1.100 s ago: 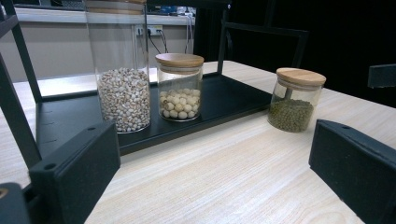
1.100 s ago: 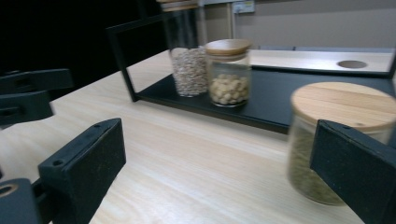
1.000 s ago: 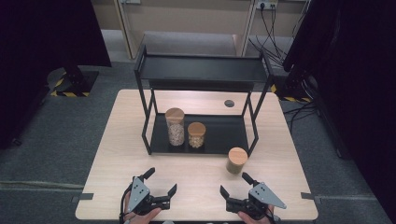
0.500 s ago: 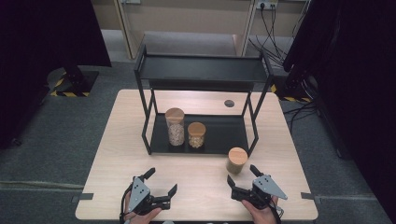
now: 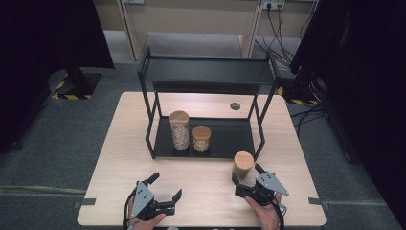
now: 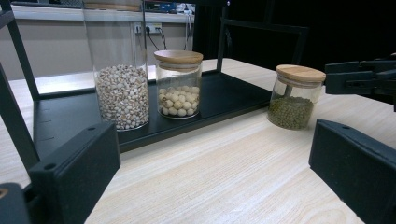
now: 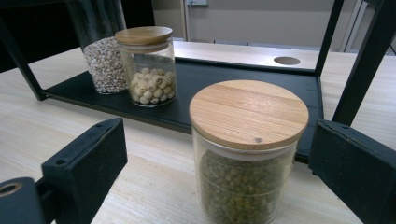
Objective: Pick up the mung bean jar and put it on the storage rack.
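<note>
Right gripper (image 5: 245, 178) advanced since earlier frame, from table's near edge up to green-bean jar (image 5: 243, 165); jaws narrowed slightly, jar now between them, pads clear of glass, nothing gripped. Jar upright on table (image 5: 124, 143), just outside rack's (image 5: 206, 72) front right leg. Left gripper (image 5: 165, 187) unmoved near front edge, jaws spread, empty, aimed at rack

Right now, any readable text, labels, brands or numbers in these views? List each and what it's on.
None readable.
Green bean jar: plain wooden lid, bare glass, no label.
White bean jar: no label.
Tall grain jar: no label.
Black shelf rack: no marking.
Yellow-black hazard stripes on the floor: a pattern, no words.
Wall sockets: too small to read.
</note>
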Tool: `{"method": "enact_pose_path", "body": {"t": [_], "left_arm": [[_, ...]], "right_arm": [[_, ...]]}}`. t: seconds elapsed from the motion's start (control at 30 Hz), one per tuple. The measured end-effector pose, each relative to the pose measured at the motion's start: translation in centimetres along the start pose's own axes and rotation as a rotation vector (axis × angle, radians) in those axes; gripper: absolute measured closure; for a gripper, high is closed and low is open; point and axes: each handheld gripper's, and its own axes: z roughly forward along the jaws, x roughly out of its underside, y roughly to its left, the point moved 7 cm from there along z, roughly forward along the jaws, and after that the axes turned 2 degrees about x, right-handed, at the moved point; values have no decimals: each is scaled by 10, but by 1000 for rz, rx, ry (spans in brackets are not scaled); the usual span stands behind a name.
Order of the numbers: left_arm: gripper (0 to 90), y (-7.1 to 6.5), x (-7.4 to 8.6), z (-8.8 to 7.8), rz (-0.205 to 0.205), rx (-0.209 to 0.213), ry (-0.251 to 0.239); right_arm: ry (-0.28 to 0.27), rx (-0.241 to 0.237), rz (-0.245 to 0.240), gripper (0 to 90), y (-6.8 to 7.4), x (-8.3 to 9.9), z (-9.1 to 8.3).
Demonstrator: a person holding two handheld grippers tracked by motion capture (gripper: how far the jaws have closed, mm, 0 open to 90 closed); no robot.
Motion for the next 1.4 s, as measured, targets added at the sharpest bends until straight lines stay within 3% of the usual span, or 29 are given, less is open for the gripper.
{"method": "enact_pose_path", "body": {"t": [0.5, 0.87, 1.17, 1.4], "left_arm": [[15, 0, 0, 0, -1, 0, 0], [15, 0, 0, 0, -2, 1, 1], [15, 1, 0, 0, -1, 0, -1], [15, 0, 0, 0, -1, 1, 0]], "right_arm": [[47, 39, 2, 108, -6, -2, 21], [79, 67, -13, 229, -4, -4, 35], [76, 77, -32, 252, -3, -3, 35], [55, 50, -32, 252, 0, -6, 32]]}}
